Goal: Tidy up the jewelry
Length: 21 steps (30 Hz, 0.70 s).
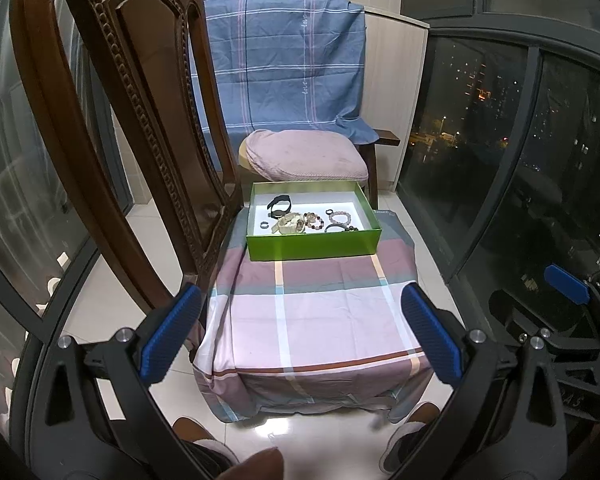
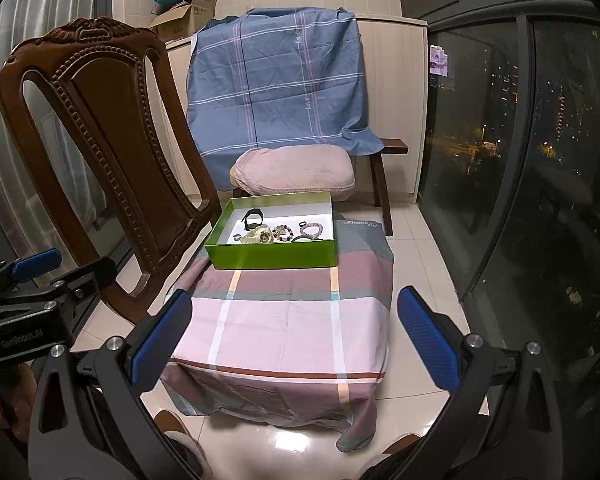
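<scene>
The box (image 1: 314,245) is bright green outside and white inside, on a cloth (image 1: 312,320) checked in pink, mauve and grey with cream and white stripes. Behind, a blue sheet (image 1: 280,60) carries thin white and pink lines; the gripper pads (image 2: 160,340) are blue on black.

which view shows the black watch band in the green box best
The left wrist view: the black watch band lies nearly head-on in the green box. In the right wrist view the band is seen at an angle.

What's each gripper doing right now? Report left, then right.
Left gripper: open, holding nothing.
Right gripper: open, holding nothing.
</scene>
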Motion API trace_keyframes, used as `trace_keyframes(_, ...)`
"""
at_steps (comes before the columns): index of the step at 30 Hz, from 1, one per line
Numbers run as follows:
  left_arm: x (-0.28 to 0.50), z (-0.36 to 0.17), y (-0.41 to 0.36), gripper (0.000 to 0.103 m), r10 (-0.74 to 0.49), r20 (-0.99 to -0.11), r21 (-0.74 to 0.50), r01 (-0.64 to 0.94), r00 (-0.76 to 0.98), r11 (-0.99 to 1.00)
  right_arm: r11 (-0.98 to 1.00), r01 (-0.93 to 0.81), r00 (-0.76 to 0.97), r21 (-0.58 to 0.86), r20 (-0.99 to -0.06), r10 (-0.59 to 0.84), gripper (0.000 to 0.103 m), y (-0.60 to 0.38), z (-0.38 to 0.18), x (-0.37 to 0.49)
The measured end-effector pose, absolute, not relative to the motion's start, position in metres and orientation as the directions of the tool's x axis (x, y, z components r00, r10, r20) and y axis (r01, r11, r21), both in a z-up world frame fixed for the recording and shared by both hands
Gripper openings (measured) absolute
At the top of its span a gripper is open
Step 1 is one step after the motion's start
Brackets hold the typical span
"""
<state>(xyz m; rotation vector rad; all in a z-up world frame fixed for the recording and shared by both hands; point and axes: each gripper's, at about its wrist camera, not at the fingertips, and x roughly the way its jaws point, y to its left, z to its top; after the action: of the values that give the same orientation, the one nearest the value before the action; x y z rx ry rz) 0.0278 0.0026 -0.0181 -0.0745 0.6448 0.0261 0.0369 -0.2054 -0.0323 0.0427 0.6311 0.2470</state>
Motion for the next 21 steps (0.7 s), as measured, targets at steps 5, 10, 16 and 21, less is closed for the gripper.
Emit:
trace_keyframes(5, 0.0268, -0.0178, 0.0021, 0.099, 0.0, -0.6, -0.058, -0.043, 0.8, 0.997, 0.97, -0.215, 0.78, 0.115, -0.577, 0.241, 0.1, -0.2044, -0.031, 0.0349)
trace_keyframes(10, 0.027, -0.0168, 0.0004, 0.099, 0.001, -0.601, -0.055, -0.042, 0.799, 0.998, 0.97, -0.215, 0.78, 0.115, -0.578, 0.241, 0.1, -0.2051, -0.0309, 0.0353)
trace_keyframes(16, 0.0276, -0.0169, 0.0, 0.099, 0.001, -0.602, -0.054, -0.042, 0.798, 0.998, 0.969, -0.215, 0.778, 0.117, -0.579, 0.243, 0.1, -0.2053, -0.0311, 0.0352)
trace_keyframes(21, 0.0275, -0.0163, 0.0003, 0.099, 0.001, -0.603, -0.055, -0.042, 0.798, 0.998, 0.969, -0.216, 0.778, 0.119, -0.58, 0.244, 0.1, -0.2055, -0.0307, 0.0353)
